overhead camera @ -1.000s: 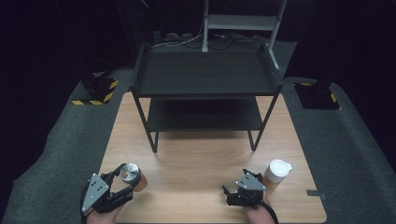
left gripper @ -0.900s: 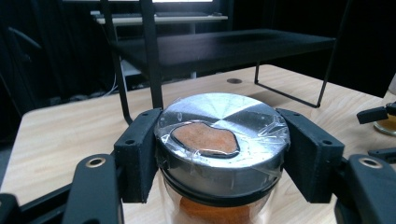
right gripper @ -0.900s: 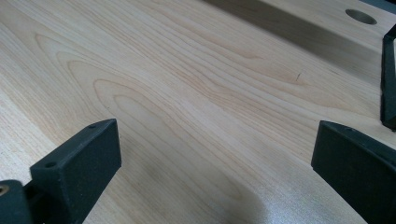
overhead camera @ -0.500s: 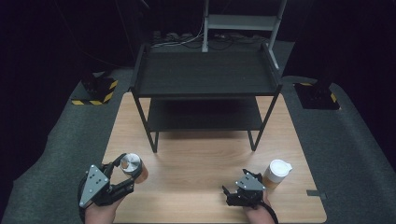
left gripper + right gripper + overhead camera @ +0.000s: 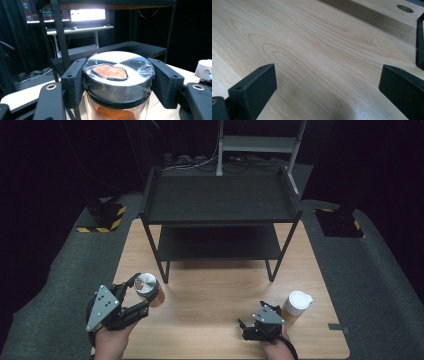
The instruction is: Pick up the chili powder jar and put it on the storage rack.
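Wooden table [image 5: 220,290]: left gripper [image 5: 117,82] hides spice jar's [image 5: 118,75] lid sides.

The high view looks forward and down from above the person's side onto the pale wooden table [image 5: 220,290] and the black two-tier metal shelf [image 5: 220,200]. The left gripper view sits very close behind the clear spice jar with a taped silver lid [image 5: 118,75], facing level toward that shelf [image 5: 140,48], which both views share. The right gripper view tilts down, near the tabletop [image 5: 317,50].
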